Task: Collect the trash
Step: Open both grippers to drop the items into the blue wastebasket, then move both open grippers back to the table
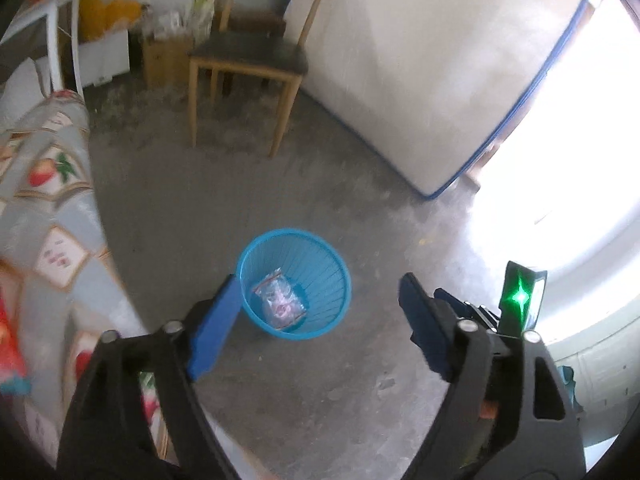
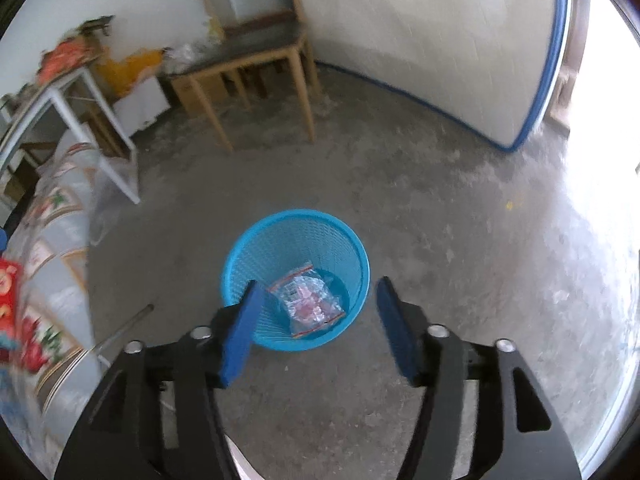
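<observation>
A blue plastic waste basket [image 1: 324,254] [image 2: 256,240] stands on the concrete floor. A clear plastic bag with red trim [image 1: 278,298] [image 2: 310,300] lies at its bottom. My left gripper [image 1: 318,292] hangs above the floor with its blue pads wide apart and nothing between them; the basket shows beyond its left finger. My right gripper [image 2: 318,296] is also open and empty, high over the basket, with the bag seen between its pads far below. In the left wrist view the other gripper's tip with a green light [image 1: 520,298] shows at the right.
A wooden chair [image 1: 248,60] [image 2: 256,56] stands behind the basket. A white board with blue edging [image 1: 420,72] [image 2: 420,40] leans at the back right. A table with a fruit-patterned cloth [image 1: 44,208] [image 2: 52,248] fills the left. Boxes and bags sit by the far wall.
</observation>
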Available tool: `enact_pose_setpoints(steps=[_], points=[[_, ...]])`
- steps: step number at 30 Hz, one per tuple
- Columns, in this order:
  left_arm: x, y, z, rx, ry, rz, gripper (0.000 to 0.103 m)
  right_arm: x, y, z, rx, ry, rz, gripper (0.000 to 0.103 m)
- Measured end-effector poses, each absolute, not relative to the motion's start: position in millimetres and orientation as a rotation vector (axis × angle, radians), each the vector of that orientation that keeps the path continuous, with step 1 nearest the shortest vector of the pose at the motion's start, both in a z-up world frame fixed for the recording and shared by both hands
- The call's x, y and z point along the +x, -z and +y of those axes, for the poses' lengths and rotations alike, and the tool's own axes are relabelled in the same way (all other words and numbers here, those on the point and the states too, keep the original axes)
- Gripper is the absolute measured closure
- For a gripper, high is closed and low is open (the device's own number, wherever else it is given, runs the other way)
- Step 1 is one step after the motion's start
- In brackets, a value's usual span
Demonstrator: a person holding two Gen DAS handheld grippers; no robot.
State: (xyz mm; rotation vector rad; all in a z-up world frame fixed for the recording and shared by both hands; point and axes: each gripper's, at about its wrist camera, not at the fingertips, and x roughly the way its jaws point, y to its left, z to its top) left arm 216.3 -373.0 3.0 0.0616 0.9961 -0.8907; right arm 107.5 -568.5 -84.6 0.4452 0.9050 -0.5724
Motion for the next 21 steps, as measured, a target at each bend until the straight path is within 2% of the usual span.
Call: enact_pose_setpoints(steps=[4, 6, 21], points=[[188.2, -25.9, -319.5, 0.016, 0.88, 0.962, 0.019, 96.1, 48.3, -534.3, 0.38, 0.552, 0.881, 0.012], [174.7, -30.9, -289.3, -0.014, 0.879, 0.958, 0.018, 93.5, 32.8, -513.7, 0.34, 0.563, 0.868, 0.006], [109.2, -51.2, -54.1, -0.159, 0.617, 0.757, 0.013, 104.0, -35.4, -339.6, 0.136, 0.165, 0.73, 0.006]])
